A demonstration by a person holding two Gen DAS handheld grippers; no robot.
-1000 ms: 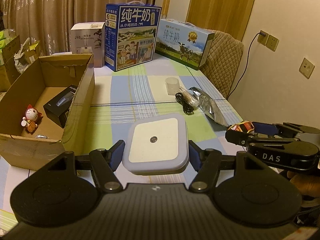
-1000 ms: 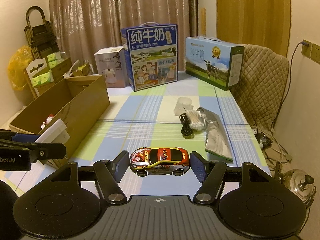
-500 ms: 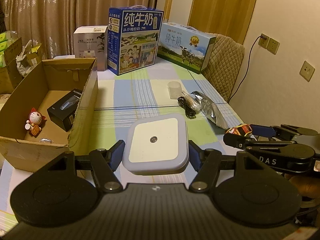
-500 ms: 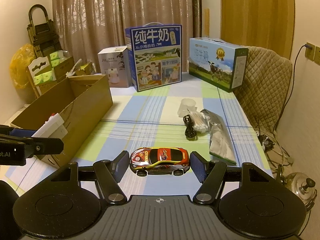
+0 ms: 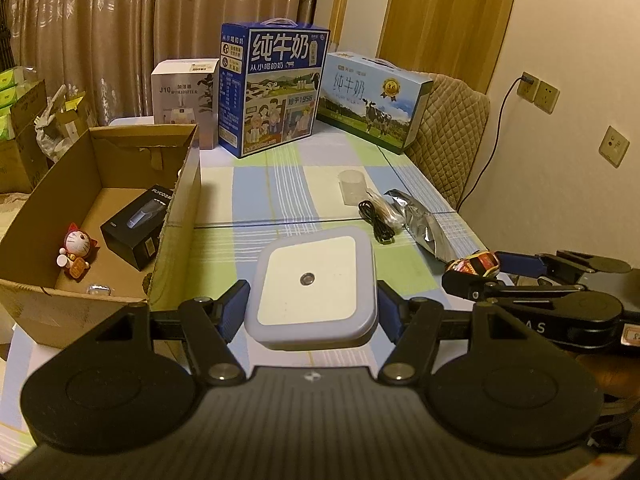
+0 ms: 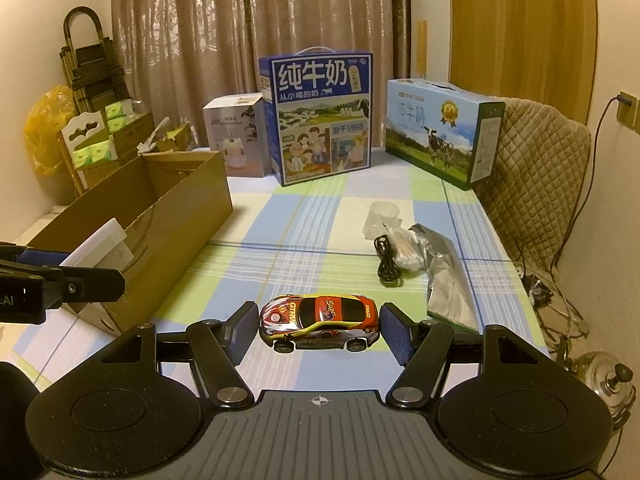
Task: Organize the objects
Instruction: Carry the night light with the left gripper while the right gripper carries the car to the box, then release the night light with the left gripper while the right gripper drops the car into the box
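My left gripper (image 5: 312, 308) is shut on a square white night light (image 5: 314, 286) and holds it above the checked tablecloth, just right of an open cardboard box (image 5: 176, 208). The box holds a small cat figurine (image 5: 76, 250) and a black box (image 5: 138, 226). My right gripper (image 6: 318, 326) is shut on a red and yellow toy car (image 6: 320, 320), held above the table. The car and right gripper also show at the right of the left wrist view (image 5: 476, 264). The left gripper with the night light shows at the left of the right wrist view (image 6: 100, 248).
On the table lie a clear plastic cup (image 6: 384, 216), a black cable with a white bundle (image 6: 390, 260) and a silver foil bag (image 6: 448, 276). Two milk cartons (image 6: 320, 120) (image 6: 440, 132) and a humidifier box (image 6: 236, 136) stand at the back. A padded chair (image 6: 536, 176) stands right.
Both grippers have pulled back and risen a little with their objects still held; the box and table items look farther away.
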